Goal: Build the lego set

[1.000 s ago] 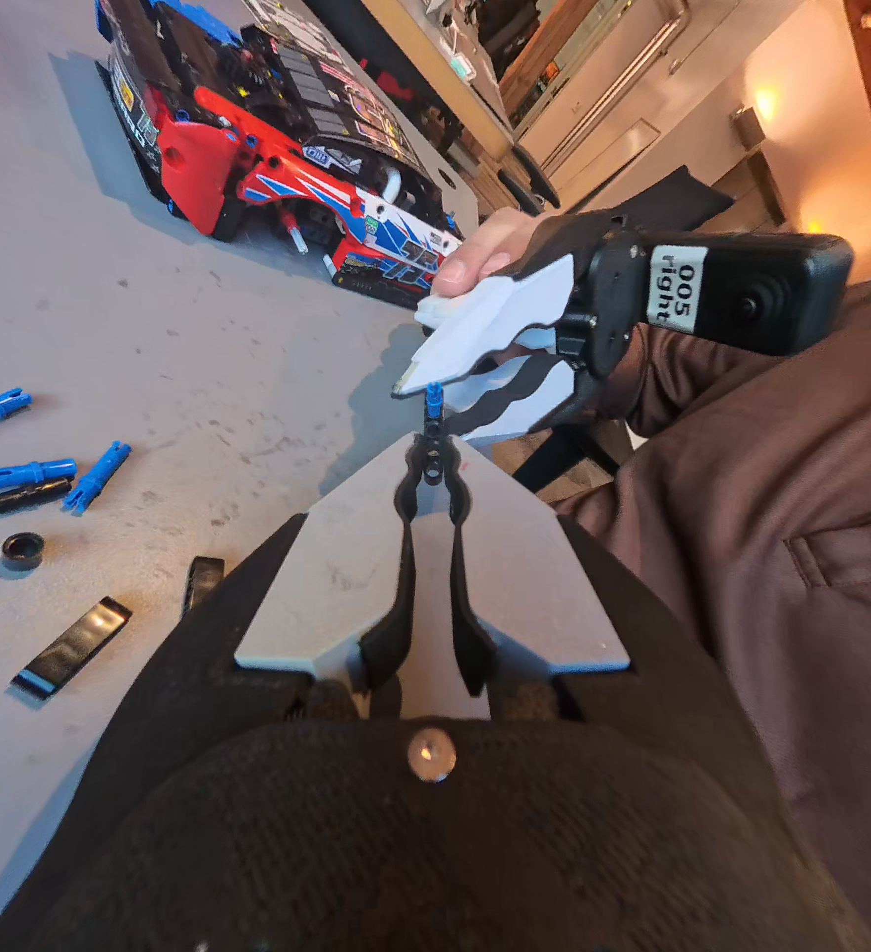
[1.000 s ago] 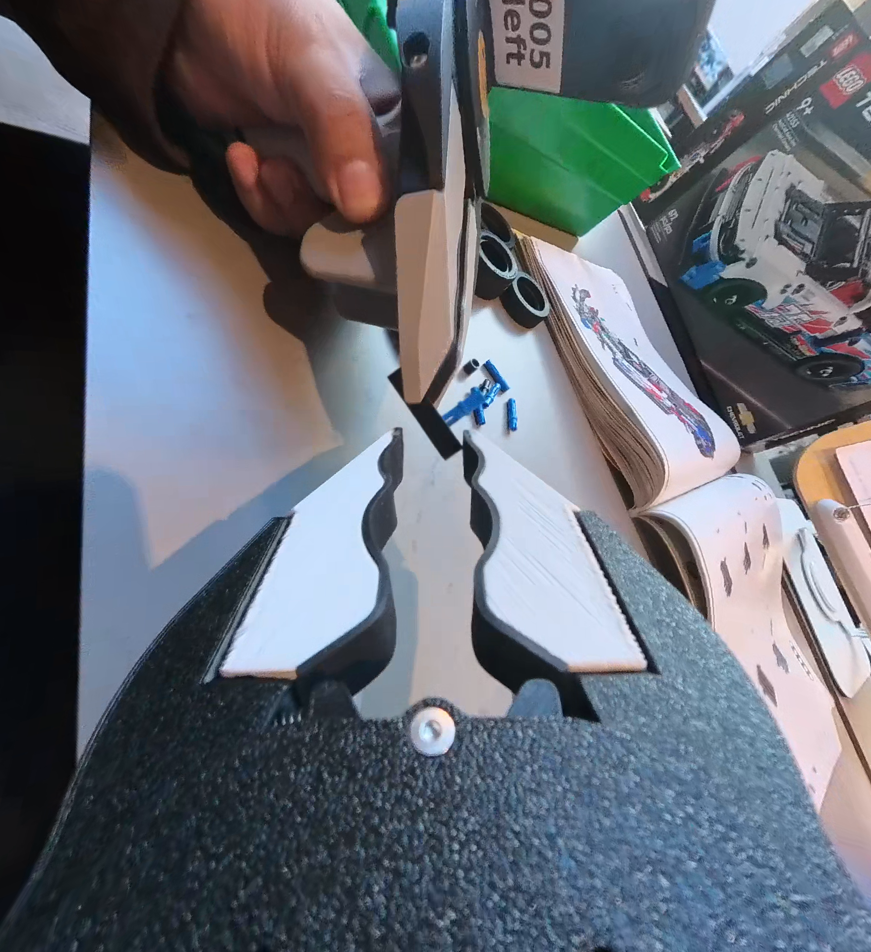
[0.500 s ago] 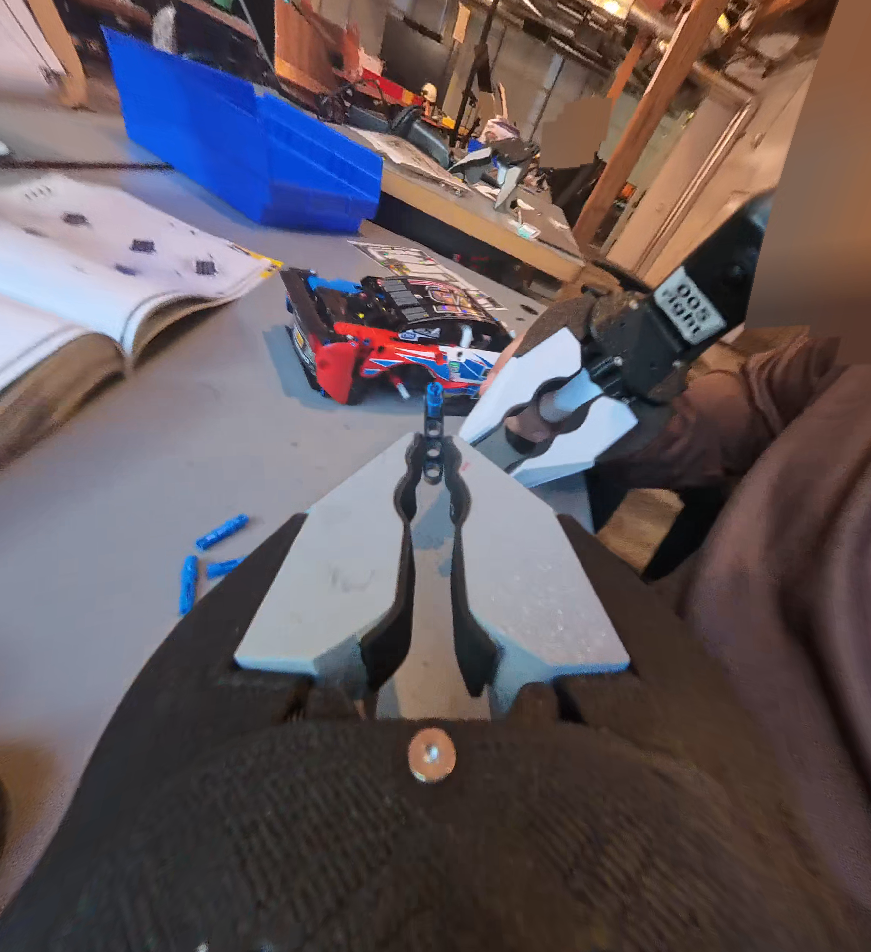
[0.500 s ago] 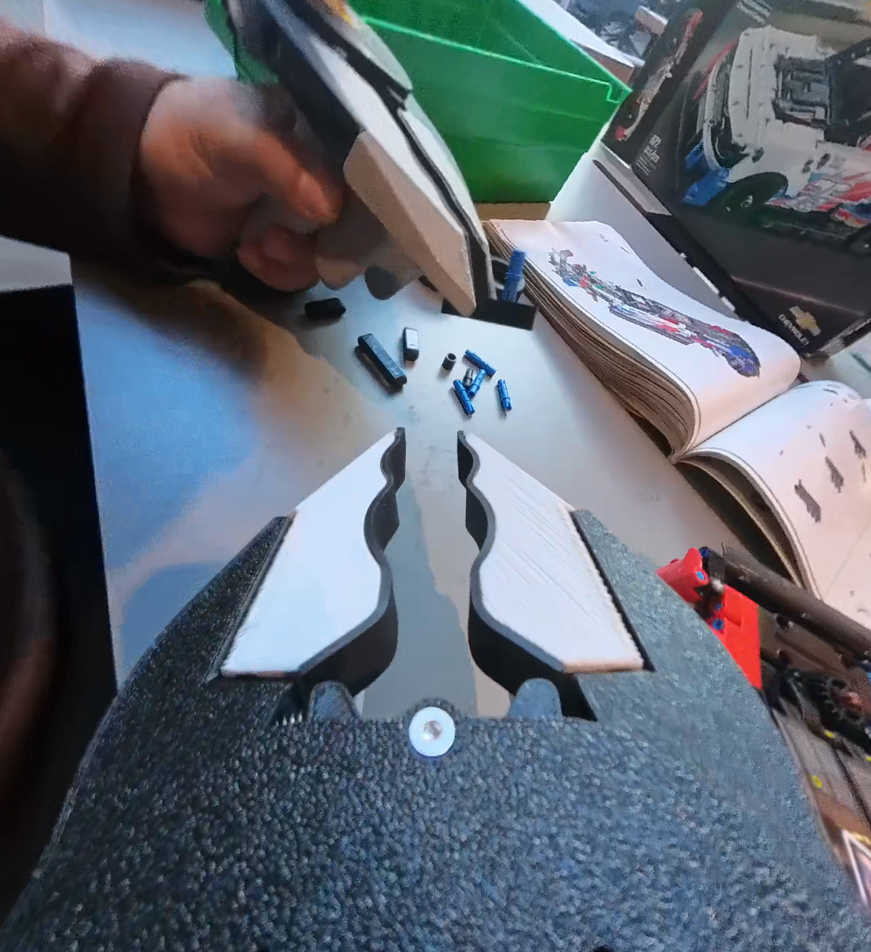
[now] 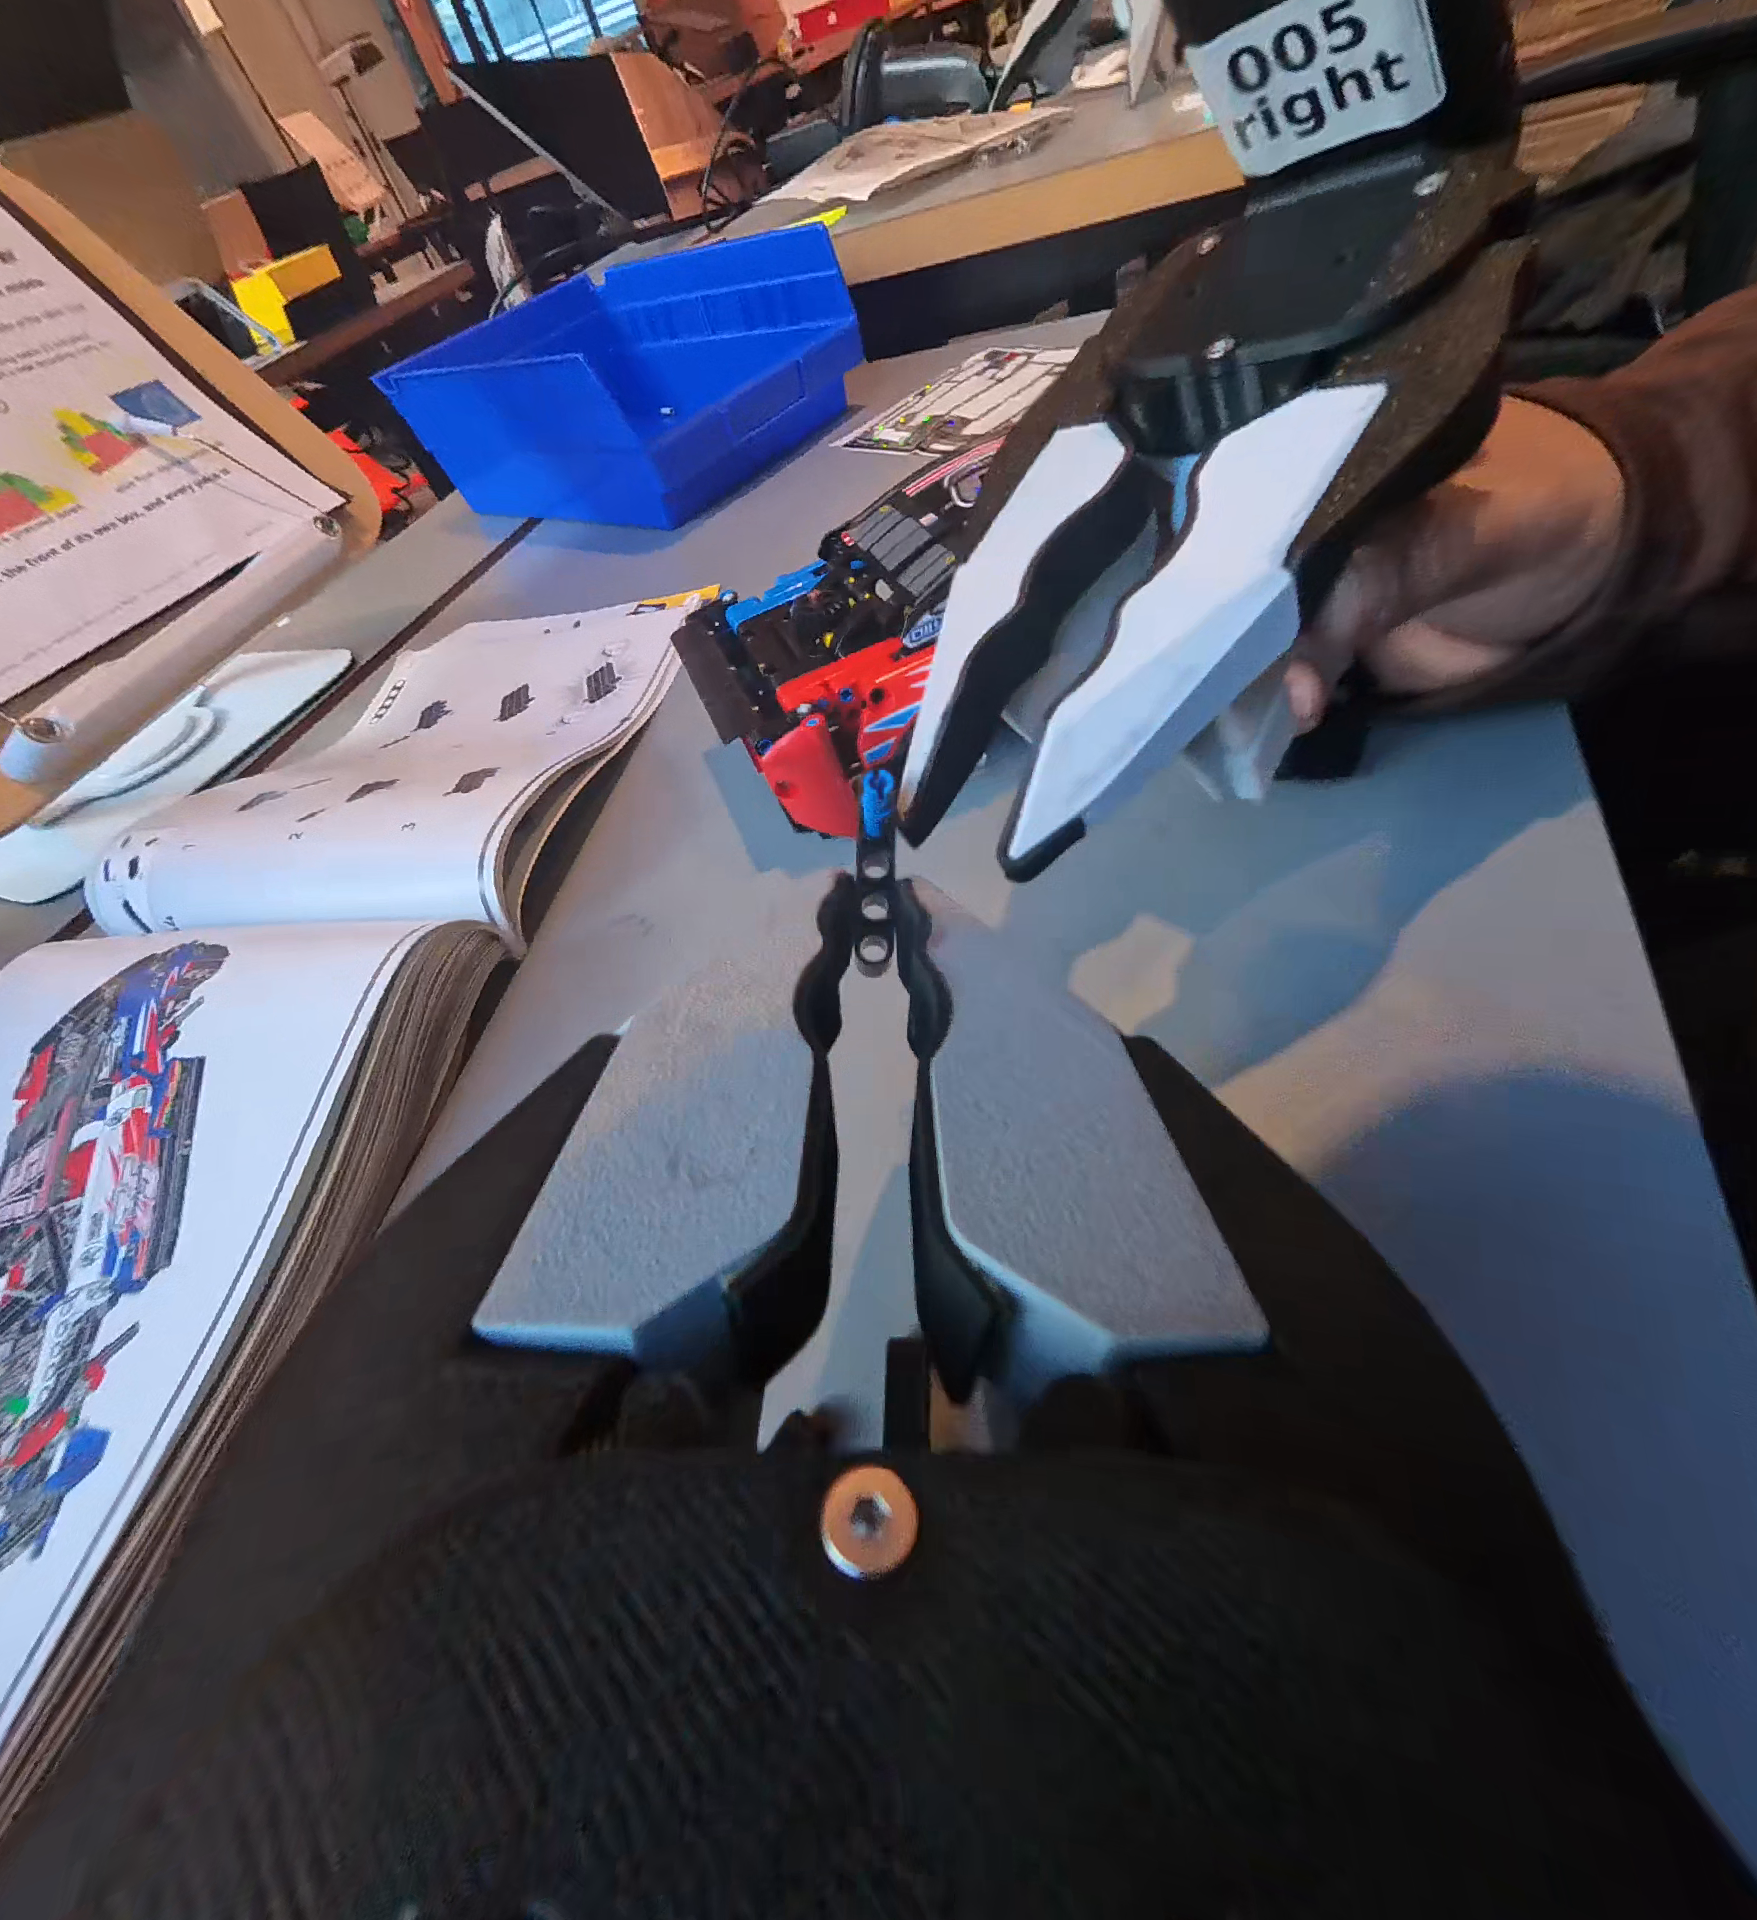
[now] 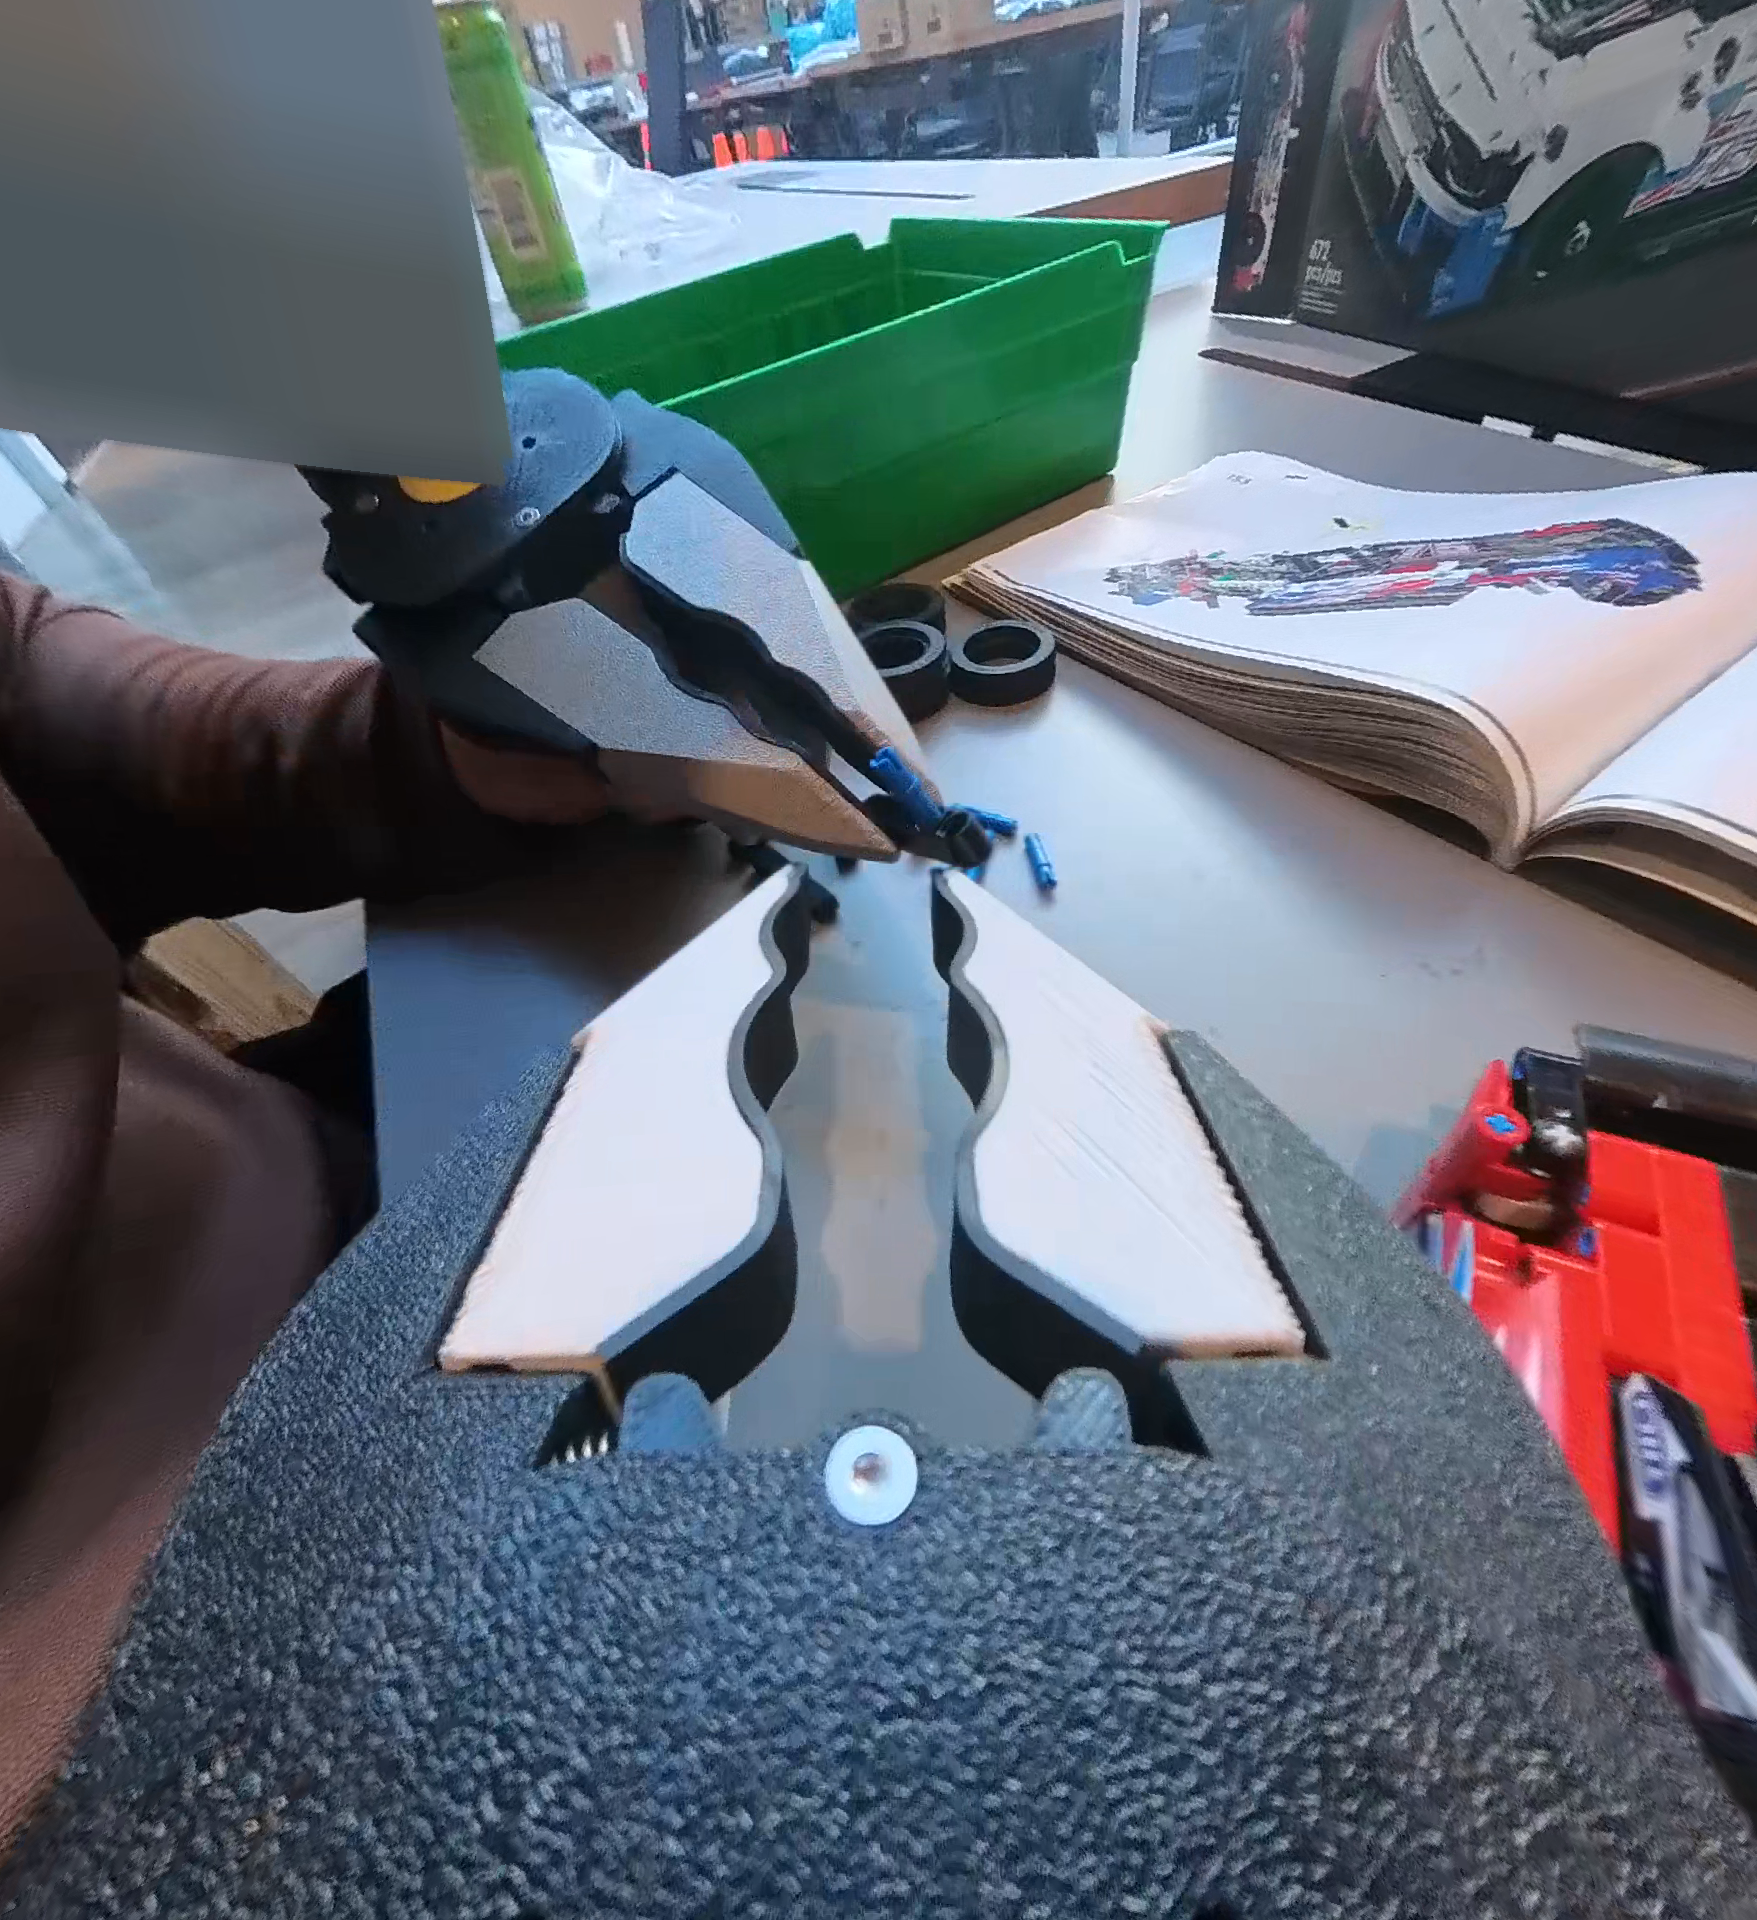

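Left wrist view: left gripper [image 5: 874,925] clenched on black lego beam [image 5: 874,914], blue pin [image 5: 876,802] at 12 o'clock end; car model [image 5: 817,686] beyond.

Right wrist view: right gripper [image 6: 869,883] released, empty. Judged step: sub-assembly; next, align and press onto car.

A workshop: cluttered workbenches [image 5: 1009,208], parts bins [image 5: 645,384], shelving behind.

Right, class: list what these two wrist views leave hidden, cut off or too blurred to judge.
- Lego car: left wrist view, front covered by the right tongs; right wrist view, cut by the frame edge.
- Black beam in the left tongs: lower end hidden between the fingers.
- Loose blue pins: right wrist view, partly behind the left tongs.
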A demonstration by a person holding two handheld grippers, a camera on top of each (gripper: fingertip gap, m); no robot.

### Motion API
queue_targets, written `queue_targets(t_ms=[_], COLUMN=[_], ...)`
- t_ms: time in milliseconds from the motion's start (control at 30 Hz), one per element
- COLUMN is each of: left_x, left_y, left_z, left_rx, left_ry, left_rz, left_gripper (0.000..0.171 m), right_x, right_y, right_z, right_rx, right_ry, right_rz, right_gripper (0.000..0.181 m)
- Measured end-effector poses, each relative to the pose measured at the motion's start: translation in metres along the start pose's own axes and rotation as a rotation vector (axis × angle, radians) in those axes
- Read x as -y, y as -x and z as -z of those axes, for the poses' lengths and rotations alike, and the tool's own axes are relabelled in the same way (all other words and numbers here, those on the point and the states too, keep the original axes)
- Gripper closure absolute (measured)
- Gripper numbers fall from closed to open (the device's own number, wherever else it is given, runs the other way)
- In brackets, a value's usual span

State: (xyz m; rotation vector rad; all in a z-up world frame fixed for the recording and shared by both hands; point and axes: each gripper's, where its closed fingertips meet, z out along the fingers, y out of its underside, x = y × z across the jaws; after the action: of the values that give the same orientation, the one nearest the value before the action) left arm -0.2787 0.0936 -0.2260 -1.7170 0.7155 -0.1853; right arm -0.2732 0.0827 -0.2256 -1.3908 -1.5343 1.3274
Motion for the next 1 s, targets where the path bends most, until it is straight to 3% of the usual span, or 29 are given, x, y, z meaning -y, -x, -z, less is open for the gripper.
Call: queue_targets(t_ms=[133,267,667,1000], left_x=[-0.003,-0.014,0.000,-0.006], left_y=[-0.006,-0.019,-0.027,-0.027], left_z=[0.016,0.037,0.065,0.054], left_rx=[0.030,0.075,0.356,0.409], left_ry=[0.005,0.017,0.017,0.099], left_rz=[-0.091,-0.312,-0.864,-0.981], left_gripper=[0.167,0.167,0.167,0.166], right_x=[0.001,0.002,0.013,0.003], right_y=[0.009,0.019,0.064,0.055], right_z=[-0.002,-0.004,-0.015,-0.024], right_rx=[-0.012,0.009,0.279,0.199], right_ry=[-0.015,-0.027,-0.050,0.007], right_rz=[-0.023,-0.049,-0.080,-0.011], right_gripper=[0.156,0.148,0.144,0.154])
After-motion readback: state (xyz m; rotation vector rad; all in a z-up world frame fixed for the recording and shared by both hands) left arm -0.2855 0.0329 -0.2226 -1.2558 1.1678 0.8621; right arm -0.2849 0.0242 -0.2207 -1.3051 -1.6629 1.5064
